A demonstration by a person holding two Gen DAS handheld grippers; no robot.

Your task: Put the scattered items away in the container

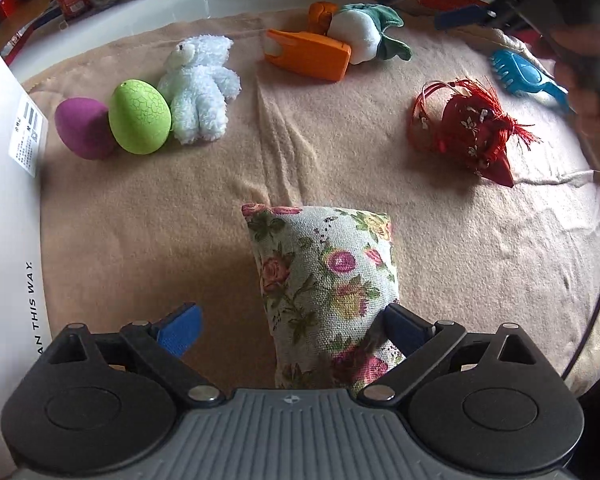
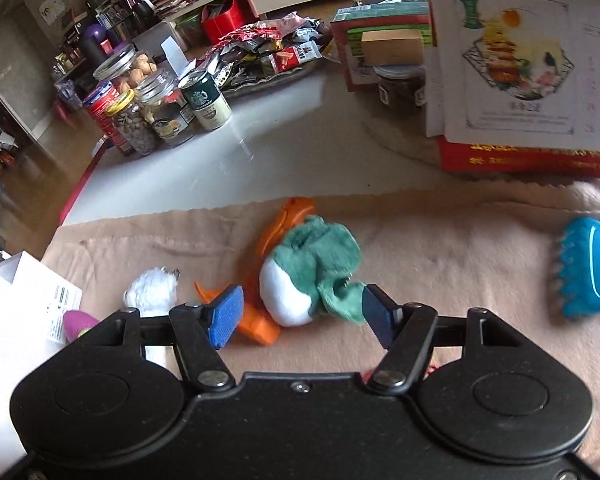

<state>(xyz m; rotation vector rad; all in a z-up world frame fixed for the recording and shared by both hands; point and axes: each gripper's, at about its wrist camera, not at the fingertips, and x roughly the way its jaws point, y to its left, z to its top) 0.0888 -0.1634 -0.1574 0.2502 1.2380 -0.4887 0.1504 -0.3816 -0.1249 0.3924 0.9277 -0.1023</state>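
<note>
Our left gripper [image 1: 292, 330] fills the bottom of the left wrist view, pointing steeply down, its two blue-padded fingers [image 1: 180, 330] spread wide, the left one standing free and the right one seeming to brush what lies between them, though we cannot tell whether it truly touches. Our right gripper [image 2: 302, 318] sits low in the right wrist view, tilted downward, its jaws parted about halfway and pressing on nothing. In the upper right of the left wrist view we also see that right gripper [image 1: 472, 16] blurred, with the hand [image 1: 584, 64] that carries it.
</note>
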